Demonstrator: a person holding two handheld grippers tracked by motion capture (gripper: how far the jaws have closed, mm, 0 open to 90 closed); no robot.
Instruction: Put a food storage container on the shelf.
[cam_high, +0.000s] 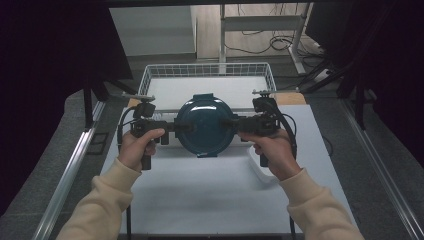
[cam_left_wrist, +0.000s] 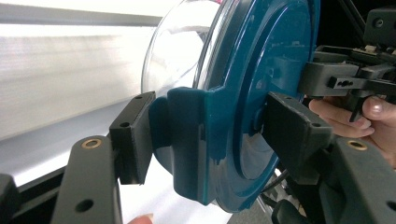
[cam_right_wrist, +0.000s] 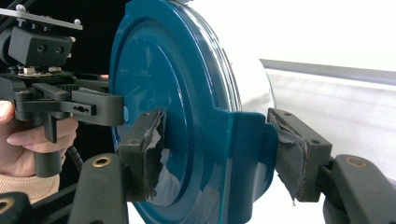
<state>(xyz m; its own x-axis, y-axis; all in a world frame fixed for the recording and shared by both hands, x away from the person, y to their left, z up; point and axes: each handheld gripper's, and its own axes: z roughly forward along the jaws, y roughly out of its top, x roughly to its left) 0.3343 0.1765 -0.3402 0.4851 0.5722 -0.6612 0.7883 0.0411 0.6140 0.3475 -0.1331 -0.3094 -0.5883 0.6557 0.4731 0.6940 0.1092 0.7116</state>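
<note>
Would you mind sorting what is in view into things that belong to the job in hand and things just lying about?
In the job:
- teal-lidded container
- left hand-held gripper, clamped on one lid latch
- right hand-held gripper, clamped on the opposite latch

Lying about:
- wire basket
- white tray
- cables on the floor

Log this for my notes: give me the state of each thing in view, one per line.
Teal-lidded container: lid on, clamped on opposite side tabs, held between both tools.
Left tool: shut on the container's left tab.
Right tool: shut on the container's right tab; pad covering torn.
Wire basket: upright behind the container.
</note>
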